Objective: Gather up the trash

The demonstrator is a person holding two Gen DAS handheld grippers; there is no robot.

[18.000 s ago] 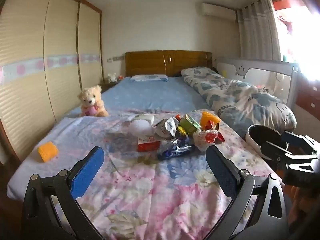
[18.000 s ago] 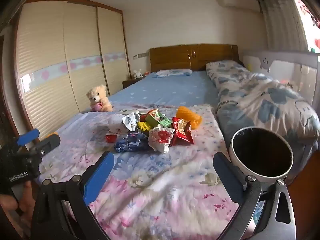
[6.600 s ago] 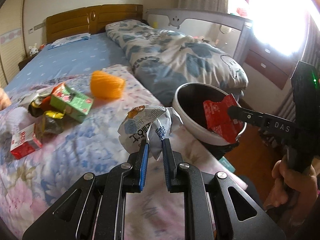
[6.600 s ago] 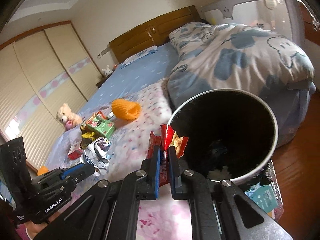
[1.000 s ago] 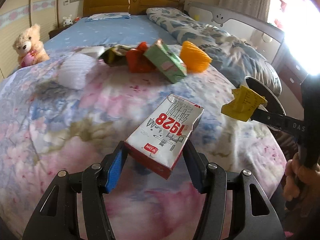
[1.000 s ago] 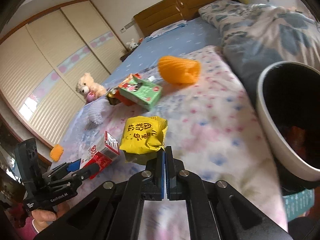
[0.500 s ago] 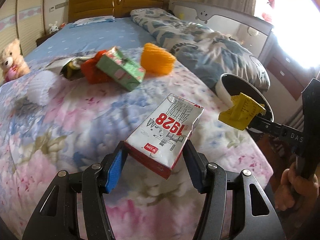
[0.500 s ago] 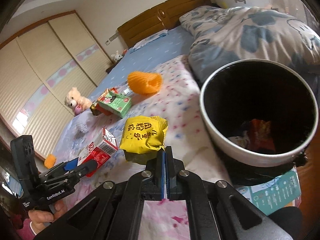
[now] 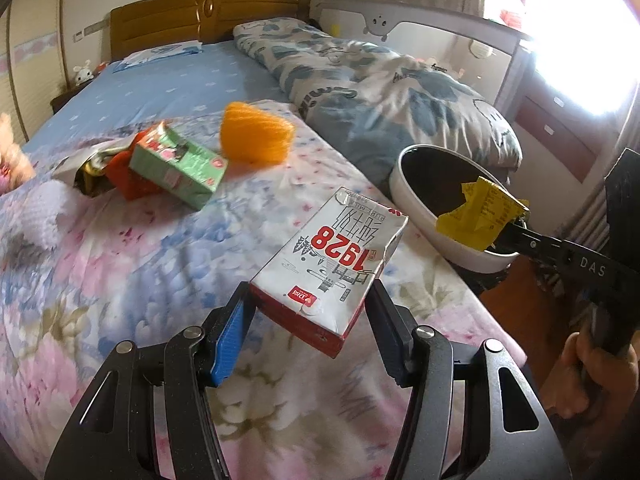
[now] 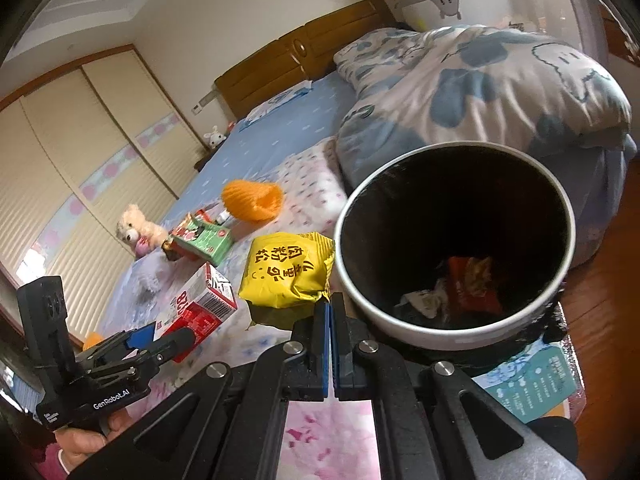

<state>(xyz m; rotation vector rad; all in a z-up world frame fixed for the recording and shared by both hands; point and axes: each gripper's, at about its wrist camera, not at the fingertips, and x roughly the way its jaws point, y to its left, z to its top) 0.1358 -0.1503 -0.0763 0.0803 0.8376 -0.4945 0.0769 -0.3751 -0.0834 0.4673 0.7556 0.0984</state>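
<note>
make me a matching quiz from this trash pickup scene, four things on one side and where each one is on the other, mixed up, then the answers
Things:
1. milk carton
2. yellow snack packet
3. red wrapper
4. green carton

Places:
A. lying on the floral bedspread
B. pinched in the right gripper
C. at the bottom of the trash bin
D. clamped in the left gripper

Pairs: 1-D, 2-B, 3-C, 4-A

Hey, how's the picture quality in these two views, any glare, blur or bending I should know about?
Left wrist view: the window is blown out to white glare, and the orange foam net looks soft. Right wrist view: even light, the bin interior dark; fisheye bends the wardrobe lines and blackens the corners.
</note>
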